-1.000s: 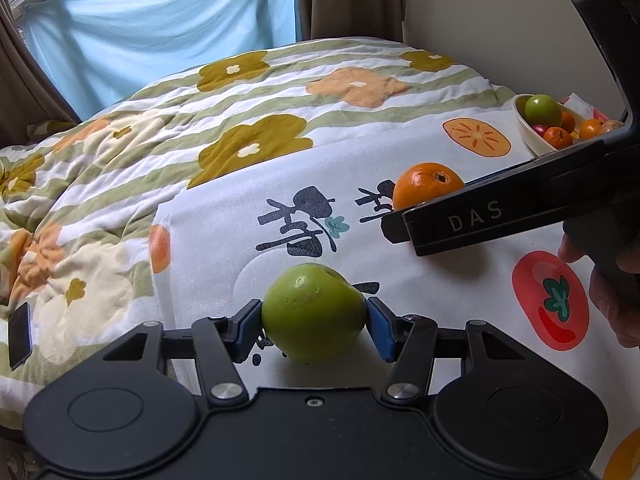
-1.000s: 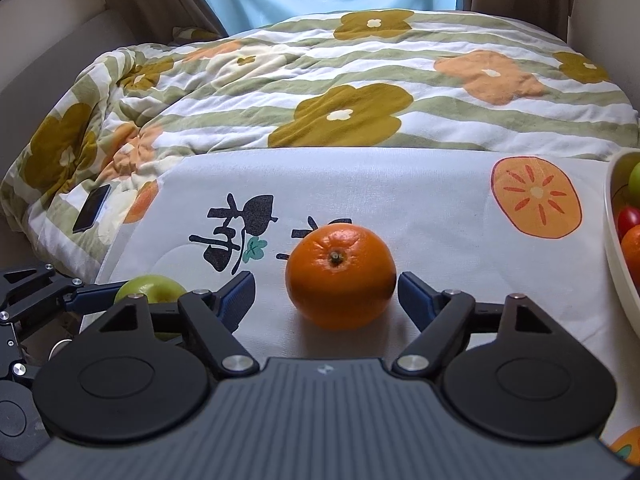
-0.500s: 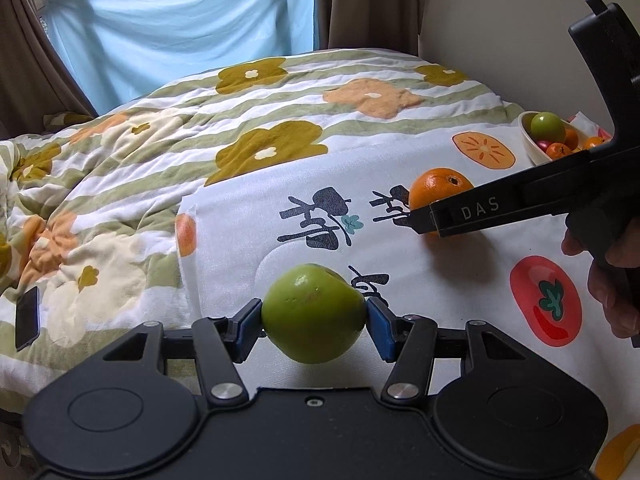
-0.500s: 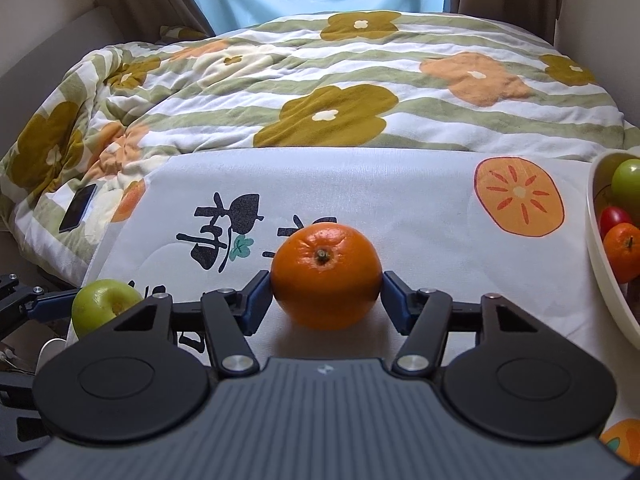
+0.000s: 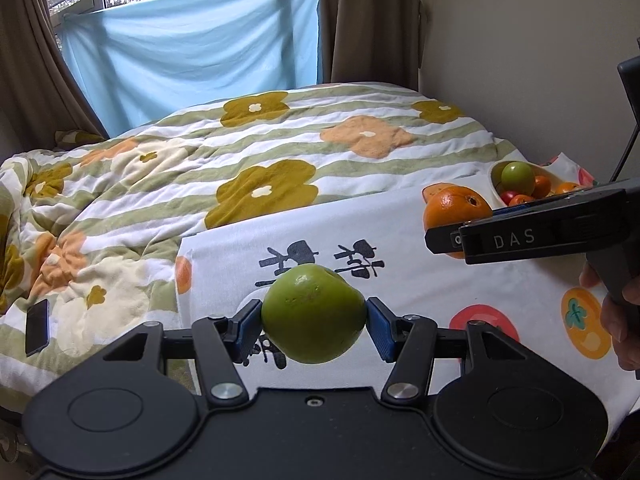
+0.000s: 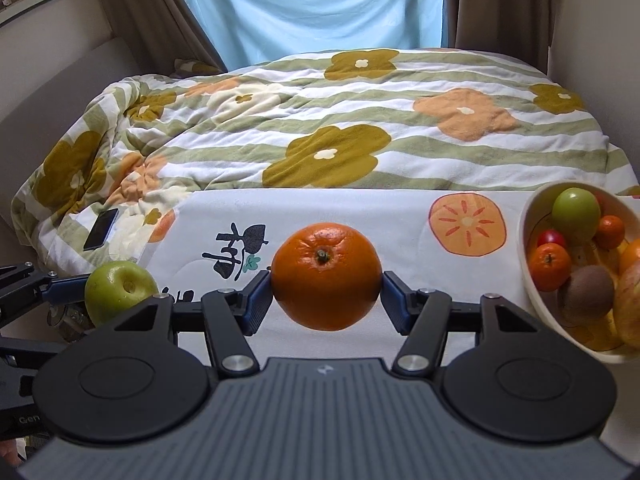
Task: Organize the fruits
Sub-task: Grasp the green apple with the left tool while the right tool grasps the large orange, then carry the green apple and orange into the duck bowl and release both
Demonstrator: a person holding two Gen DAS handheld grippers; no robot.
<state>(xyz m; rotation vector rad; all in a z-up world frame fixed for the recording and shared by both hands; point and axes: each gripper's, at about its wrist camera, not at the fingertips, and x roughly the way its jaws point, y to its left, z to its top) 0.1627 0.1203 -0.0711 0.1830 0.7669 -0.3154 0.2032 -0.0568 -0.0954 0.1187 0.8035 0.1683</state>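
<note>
soft quilted cloth bedspread [image 6: 360, 128], dimpled matt orange [image 6: 326, 276], smooth green apple [image 5: 314, 314].

The white printed cloth [image 6: 360, 216] between the two carried fruits and the bowl [image 6: 532, 280] is left bare, so a clear lane across it toward the bowl is offered. The bowl's inside is largely filled with fruit, and its near rim stands just right of the orange [image 6: 326, 276] held in the right hand-held gripper [image 6: 326, 294]. From the left hand-held gripper [image 5: 314, 322], the way to the bowl is crossed by the right tool's body. Open quilt [image 6: 360, 120] lies behind; a phone [image 6: 101, 229] rests at its left edge.
</note>
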